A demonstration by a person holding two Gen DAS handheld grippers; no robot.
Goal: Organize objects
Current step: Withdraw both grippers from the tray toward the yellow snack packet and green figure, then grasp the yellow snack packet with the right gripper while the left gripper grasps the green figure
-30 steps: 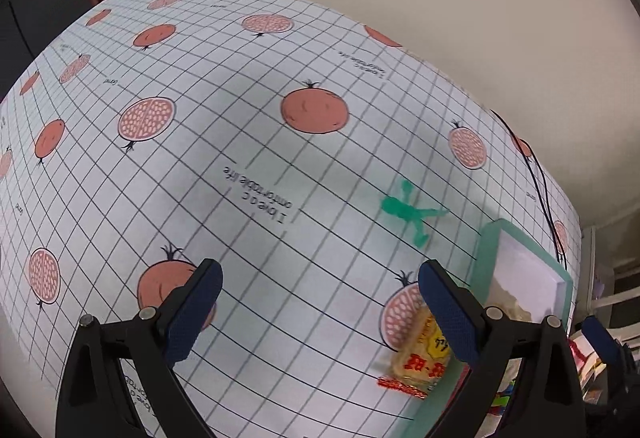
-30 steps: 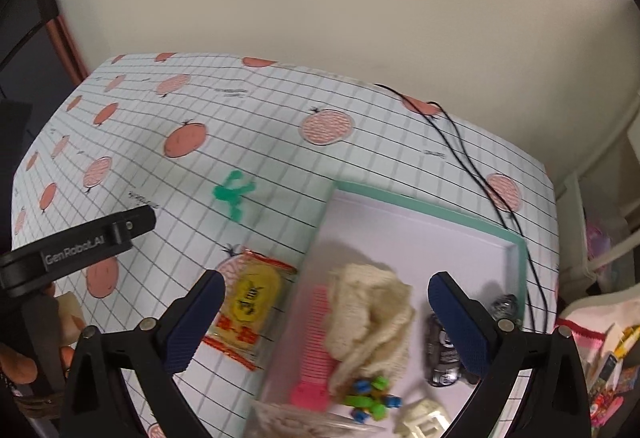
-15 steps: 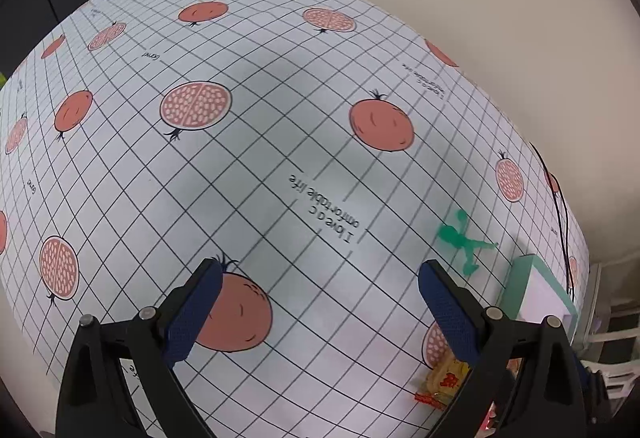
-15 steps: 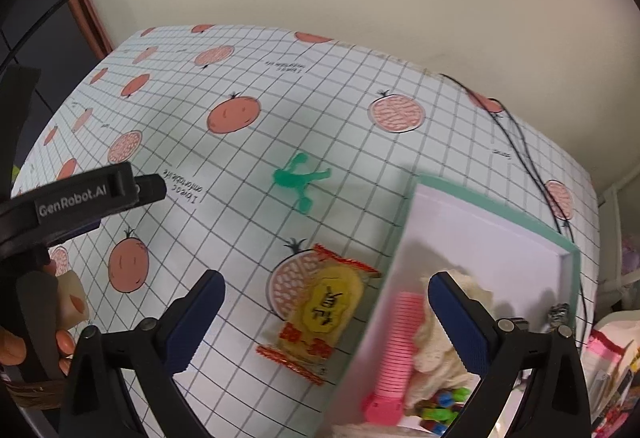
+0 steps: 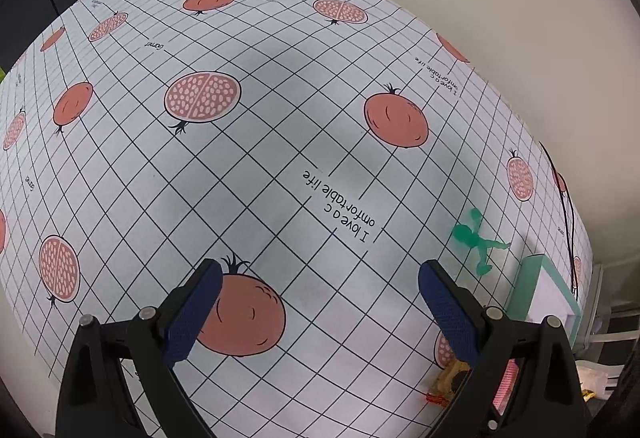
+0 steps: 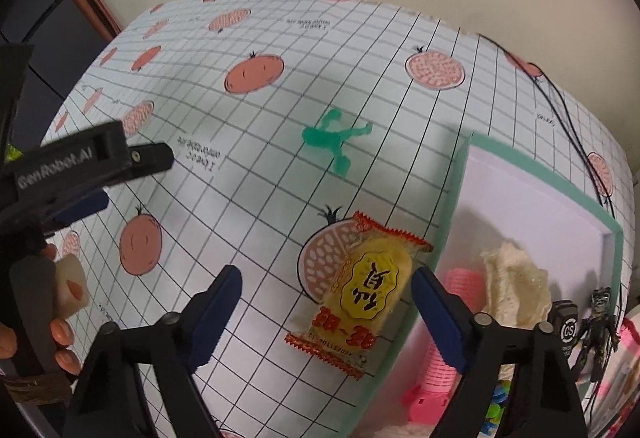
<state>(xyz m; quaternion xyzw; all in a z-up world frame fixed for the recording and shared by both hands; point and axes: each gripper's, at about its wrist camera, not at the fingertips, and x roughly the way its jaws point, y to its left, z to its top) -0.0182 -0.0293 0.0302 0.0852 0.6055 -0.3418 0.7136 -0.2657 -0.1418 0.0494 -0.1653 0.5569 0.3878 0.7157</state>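
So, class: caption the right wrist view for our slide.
Open right gripper above a yellow snack packet beside the green-rimmed tray.

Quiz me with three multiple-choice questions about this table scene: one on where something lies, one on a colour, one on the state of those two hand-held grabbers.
1. Where does the yellow snack packet lie?
A. On the tablecloth, just outside the tray
B. Inside the tray
C. Between the left gripper's fingers

2. What colour is the small toy figure lying on the cloth?
A. Red
B. Green
C. Black

3. How do the right gripper and left gripper stand?
A. Both shut on things
B. One open, one shut
C. Both open, holding nothing

Answers:
1. A, the packet rests on the printed cloth against the tray's teal wall.
2. B, both wrist views show the figure in translucent green.
3. C, each view shows blue fingers spread wide with only cloth between them.
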